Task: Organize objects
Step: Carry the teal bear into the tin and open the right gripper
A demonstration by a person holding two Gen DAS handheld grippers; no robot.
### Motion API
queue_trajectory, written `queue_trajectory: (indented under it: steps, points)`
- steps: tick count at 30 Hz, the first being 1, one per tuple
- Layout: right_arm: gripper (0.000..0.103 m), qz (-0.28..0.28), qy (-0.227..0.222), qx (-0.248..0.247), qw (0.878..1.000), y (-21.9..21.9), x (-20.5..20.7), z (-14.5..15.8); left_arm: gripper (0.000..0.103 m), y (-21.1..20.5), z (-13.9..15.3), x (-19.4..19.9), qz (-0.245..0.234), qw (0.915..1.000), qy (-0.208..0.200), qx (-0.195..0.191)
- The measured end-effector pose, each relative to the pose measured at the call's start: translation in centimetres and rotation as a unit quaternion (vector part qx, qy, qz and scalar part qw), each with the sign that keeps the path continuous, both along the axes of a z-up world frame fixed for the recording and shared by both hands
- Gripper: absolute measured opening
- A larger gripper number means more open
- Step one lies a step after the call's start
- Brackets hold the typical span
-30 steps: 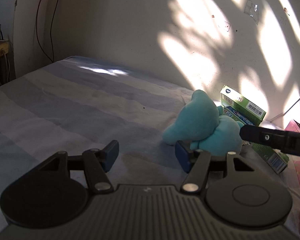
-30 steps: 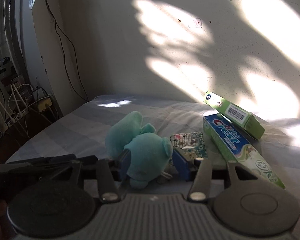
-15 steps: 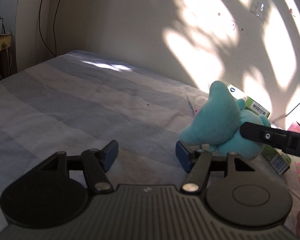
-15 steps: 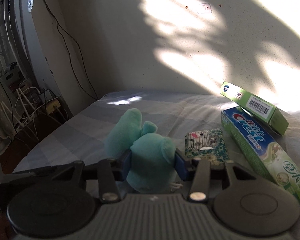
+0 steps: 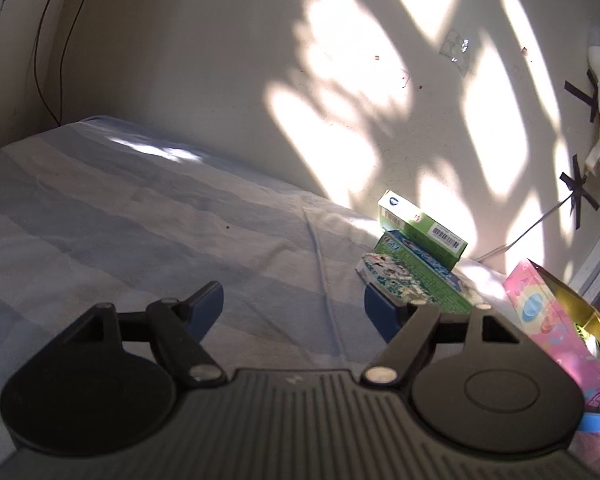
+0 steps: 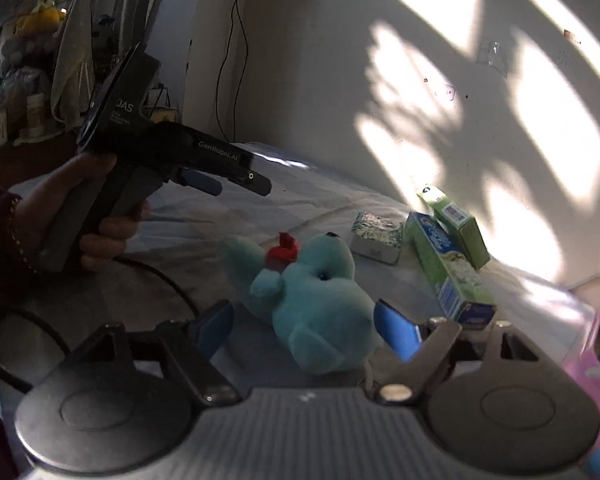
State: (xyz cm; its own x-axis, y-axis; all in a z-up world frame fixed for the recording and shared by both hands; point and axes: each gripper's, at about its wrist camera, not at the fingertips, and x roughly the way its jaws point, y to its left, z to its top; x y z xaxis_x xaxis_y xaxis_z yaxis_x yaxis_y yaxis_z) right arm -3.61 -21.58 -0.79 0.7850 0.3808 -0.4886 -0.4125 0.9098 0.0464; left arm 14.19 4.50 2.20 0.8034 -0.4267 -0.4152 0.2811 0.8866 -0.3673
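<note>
Two tools spread, right tool [image 6: 304, 326] around plush [image 6: 320, 300]

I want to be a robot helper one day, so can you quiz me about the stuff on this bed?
1. True or false: the fluffy teal plush animal lies between the spread fingers of the right gripper.
2. Which box rests on the long green toothpaste carton? A) the small green barcoded cardboard box B) the little flower-patterned box C) a red tin
3. Fill in: the left gripper holds ____.
Key: 1 true; 2 A; 3 nothing.
</note>
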Motion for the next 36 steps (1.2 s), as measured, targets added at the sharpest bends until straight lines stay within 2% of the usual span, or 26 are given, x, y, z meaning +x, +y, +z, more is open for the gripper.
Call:
queue_trajectory:
  steps: [3, 5, 8, 12, 14, 16, 17, 18, 19, 21, 23, 26, 29, 31, 36]
  points:
    - [0.082, -0.033, 0.018, 0.088, 0.995, -3.0, -0.1, 0.4, 0.079, -0.9, 0.5, -1.1, -0.037, 0.9992, -0.010, -0.010]
    - [0.081, -0.051, 0.034, 0.119, 0.991, -4.4, 0.2, 0.5, 0.079, -1.3, 0.8, -1.8, -0.064, 0.9978, -0.001, -0.020]
    - [0.081, -0.057, 0.045, 0.140, 0.987, -5.7, 0.2, 0.1, 0.079, -1.7, 1.0, -3.8, -0.119, 0.9920, 0.007, -0.042]
    - [0.081, -0.041, 0.055, 0.146, 0.987, -5.5, 0.4, -0.8, 0.081, -2.8, 0.7, -5.3, -0.186, 0.9807, 0.027, -0.053]
    - [0.081, -0.039, 0.068, 0.142, 0.987, -5.2, 0.8, -1.5, 0.083, -3.7, 0.4, -5.7, -0.207, 0.9765, 0.041, -0.046]
    - [0.073, -0.037, 0.094, 0.148, 0.984, -4.9, 1.7, -2.4, 0.078, -5.2, -0.5, -5.9, -0.218, 0.9741, 0.057, -0.018]
    - [0.065, -0.022, 0.119, 0.171, 0.978, -4.8, 2.2, -3.2, 0.066, -5.7, -1.0, -5.7, -0.229, 0.9705, 0.070, -0.028]
    - [0.057, -0.015, 0.130, 0.187, 0.974, -4.8, 2.4, -3.6, 0.066, -6.0, -1.3, -5.5, -0.235, 0.9676, 0.083, -0.039]
    - [0.057, -0.020, 0.124, 0.189, 0.974, -4.7, 2.4, -3.6, 0.066, -6.5, -1.2, -5.5, -0.222, 0.9710, 0.082, -0.033]
    - [0.053, -0.027, 0.106, 0.184, 0.977, -5.0, 1.9, -2.7, 0.065, -7.9, 0.3, -5.7, -0.232, 0.9708, 0.061, -0.013]
    - [0.053, -0.041, 0.059, 0.166, 0.983, -5.9, 0.7, -0.9, 0.065, -9.4, 2.1, -6.0, -0.246, 0.9689, 0.030, -0.005]
    - [0.053, -0.077, -0.008, 0.145, 0.986, -8.4, -0.9, 1.6, 0.065, -13.0, 5.3, -5.6, -0.276, 0.9609, -0.015, -0.009]
    - [0.053, -0.123, -0.046, 0.129, 0.983, -12.0, -2.1, 3.3, 0.067, -18.1, 6.9, -5.1, -0.309, 0.9503, -0.040, -0.006]
    - [0.053, -0.158, -0.056, 0.116, 0.979, -14.6, -2.4, 4.0, 0.068, -21.5, 7.1, -4.8, -0.328, 0.9432, -0.055, 0.003]
    - [0.053, -0.233, -0.044, 0.103, 0.966, -22.1, -2.2, 4.6, 0.069, -30.9, 7.3, -3.4, -0.373, 0.9268, -0.043, 0.000]
